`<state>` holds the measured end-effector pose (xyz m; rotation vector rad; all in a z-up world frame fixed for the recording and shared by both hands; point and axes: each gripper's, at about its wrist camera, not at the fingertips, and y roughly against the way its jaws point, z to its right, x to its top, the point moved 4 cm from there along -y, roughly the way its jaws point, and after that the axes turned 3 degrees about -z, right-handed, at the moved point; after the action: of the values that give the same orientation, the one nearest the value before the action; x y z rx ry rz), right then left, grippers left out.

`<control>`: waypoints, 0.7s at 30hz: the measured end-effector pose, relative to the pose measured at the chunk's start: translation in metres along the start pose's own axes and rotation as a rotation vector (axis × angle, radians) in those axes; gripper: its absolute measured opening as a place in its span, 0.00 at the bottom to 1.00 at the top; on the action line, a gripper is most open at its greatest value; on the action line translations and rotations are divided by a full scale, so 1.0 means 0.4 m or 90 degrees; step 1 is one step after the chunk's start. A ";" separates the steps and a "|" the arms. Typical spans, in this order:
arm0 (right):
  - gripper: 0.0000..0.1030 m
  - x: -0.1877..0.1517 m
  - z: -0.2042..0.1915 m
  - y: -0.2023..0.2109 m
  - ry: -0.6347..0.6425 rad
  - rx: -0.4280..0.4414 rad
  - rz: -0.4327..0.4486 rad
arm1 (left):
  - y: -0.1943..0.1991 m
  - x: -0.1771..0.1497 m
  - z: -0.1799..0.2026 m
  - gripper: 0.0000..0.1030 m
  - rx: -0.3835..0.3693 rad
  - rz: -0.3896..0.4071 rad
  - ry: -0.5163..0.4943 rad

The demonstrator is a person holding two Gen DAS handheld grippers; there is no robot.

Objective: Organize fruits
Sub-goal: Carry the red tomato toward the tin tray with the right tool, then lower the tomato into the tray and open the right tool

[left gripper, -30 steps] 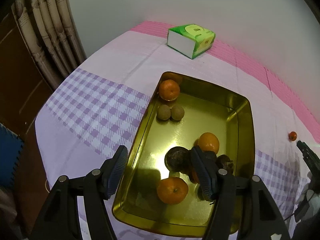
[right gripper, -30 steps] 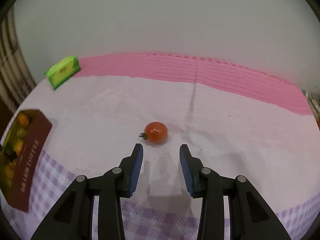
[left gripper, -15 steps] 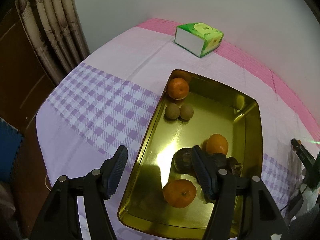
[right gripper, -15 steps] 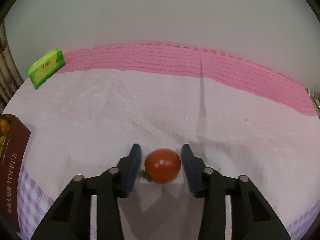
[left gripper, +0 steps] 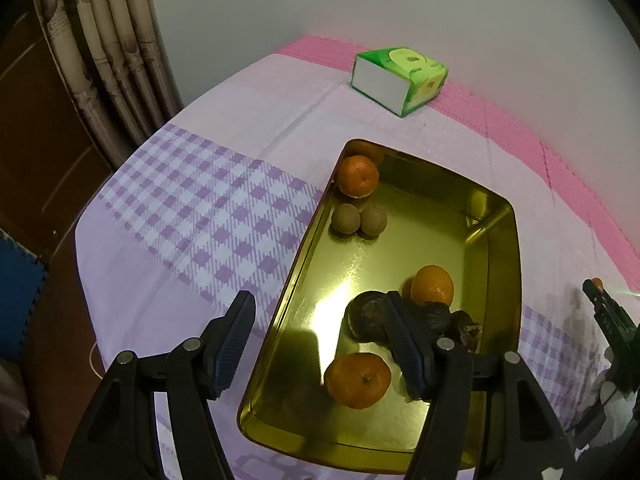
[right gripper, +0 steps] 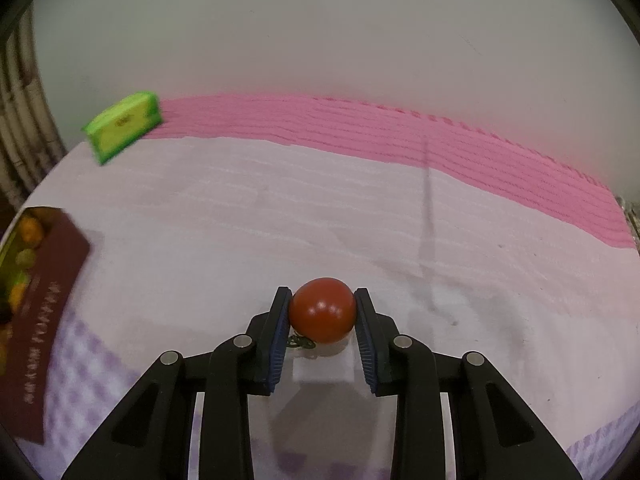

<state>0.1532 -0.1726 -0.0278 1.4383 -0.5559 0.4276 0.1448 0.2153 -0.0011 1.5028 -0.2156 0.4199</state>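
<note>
A red cherry tomato (right gripper: 322,310) sits on the pale tablecloth between the blue pads of my right gripper (right gripper: 321,294). The jaws are closing tight, and both pads press on its sides. A gold tin tray (left gripper: 516,260) holds three oranges (left gripper: 358,176), (left gripper: 433,285), (left gripper: 357,379), two small brown round fruits (left gripper: 346,218) and some dark fruits (left gripper: 366,316). Over the tray's near left rim hangs my left gripper (left gripper: 318,300), open and holding nothing. One finger is over the cloth and the other over the dark fruits. The right gripper (left gripper: 596,286) shows at that view's right edge.
A green tissue box (left gripper: 400,74) lies at the far side near the wall, also seen as the green box (right gripper: 124,126). The tray's maroon outer wall (right gripper: 48,304) is at the right wrist view's left edge. Curtains and a wooden panel stand beyond the table's left edge.
My right gripper moved forward until the tomato lay between its fingers, then closed on it. The left gripper stayed open and nearly still over the tray.
</note>
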 end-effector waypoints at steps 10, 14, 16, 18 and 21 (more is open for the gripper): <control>0.31 0.019 -0.278 0.109 0.108 0.135 0.026 | 0.040 -0.009 -0.037 0.61 -0.002 0.010 0.029; 0.31 0.014 -0.395 0.144 0.148 0.194 0.021 | 0.059 -0.011 -0.060 0.61 0.003 0.016 0.041; 0.31 0.005 -0.454 0.160 0.173 0.221 0.018 | 0.067 -0.012 -0.071 0.61 0.009 0.017 0.043; 0.31 -0.006 -0.505 0.166 0.194 0.240 0.010 | 0.074 -0.013 -0.080 0.61 0.013 0.019 0.043; 0.31 -0.024 -0.571 0.159 0.228 0.253 -0.005 | 0.079 -0.020 -0.094 0.66 0.027 0.016 0.040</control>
<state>0.1310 0.0609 0.0075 1.6895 -0.1784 0.8031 0.1204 0.2518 0.0222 1.5278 -0.1773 0.4945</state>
